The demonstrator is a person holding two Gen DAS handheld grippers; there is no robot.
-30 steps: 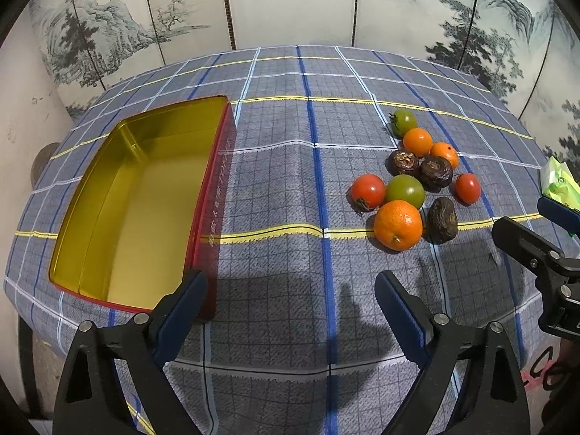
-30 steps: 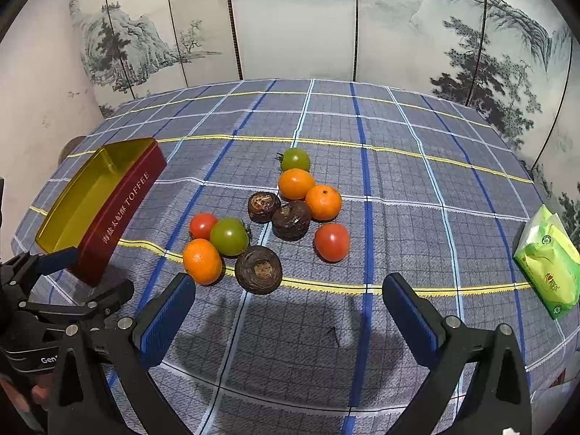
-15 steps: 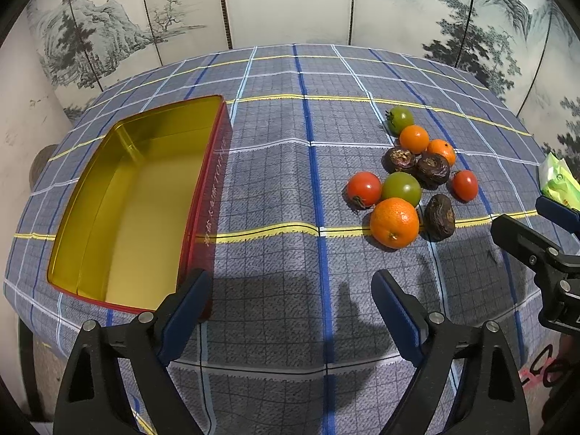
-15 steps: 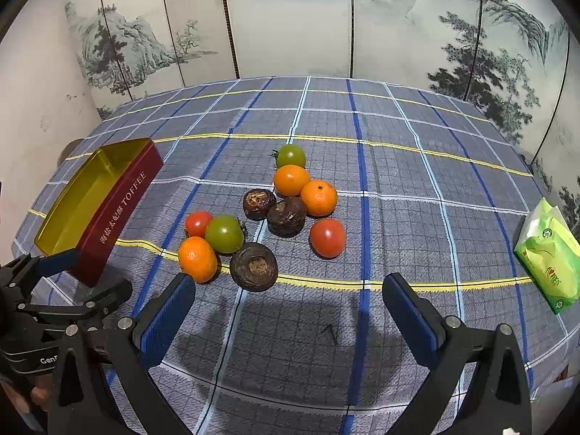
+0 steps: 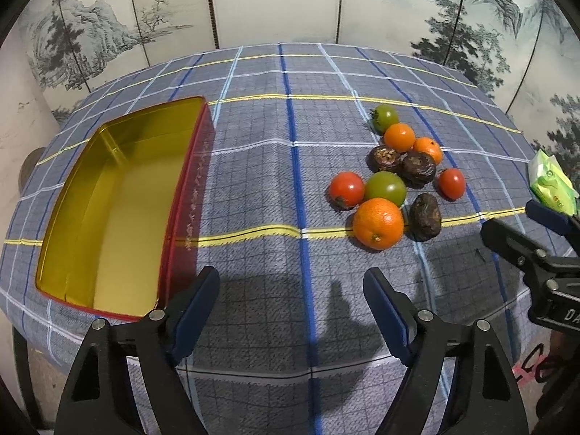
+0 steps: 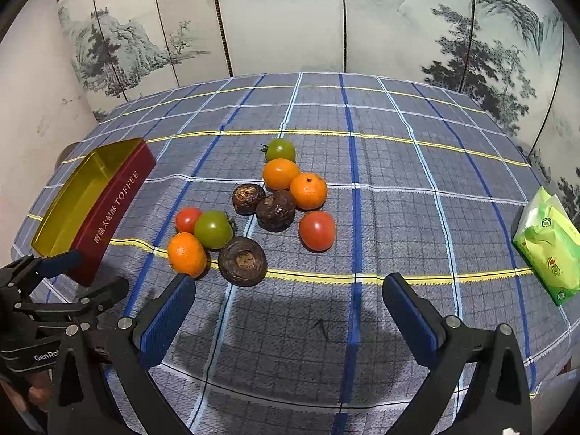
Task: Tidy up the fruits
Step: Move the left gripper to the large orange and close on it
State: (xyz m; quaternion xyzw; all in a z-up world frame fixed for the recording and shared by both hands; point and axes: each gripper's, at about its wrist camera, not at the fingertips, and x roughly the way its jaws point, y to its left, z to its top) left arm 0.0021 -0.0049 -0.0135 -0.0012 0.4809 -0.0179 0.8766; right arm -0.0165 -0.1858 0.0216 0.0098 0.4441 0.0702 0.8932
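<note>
I read the left claw point(image 5: 291, 291) as apart with nothing between its jaws, which have just been closing; the right claw point(image 6: 288, 295) is apart and empty. The fruits point(image 6: 253, 210) lie clustered on the surface point(image 6: 398, 188), beside the empty tin point(image 5: 108, 210).

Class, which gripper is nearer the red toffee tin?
Left. The left gripper hovers at the red toffee tin's near corner; the right gripper sits beyond the fruit, farther away.
</note>
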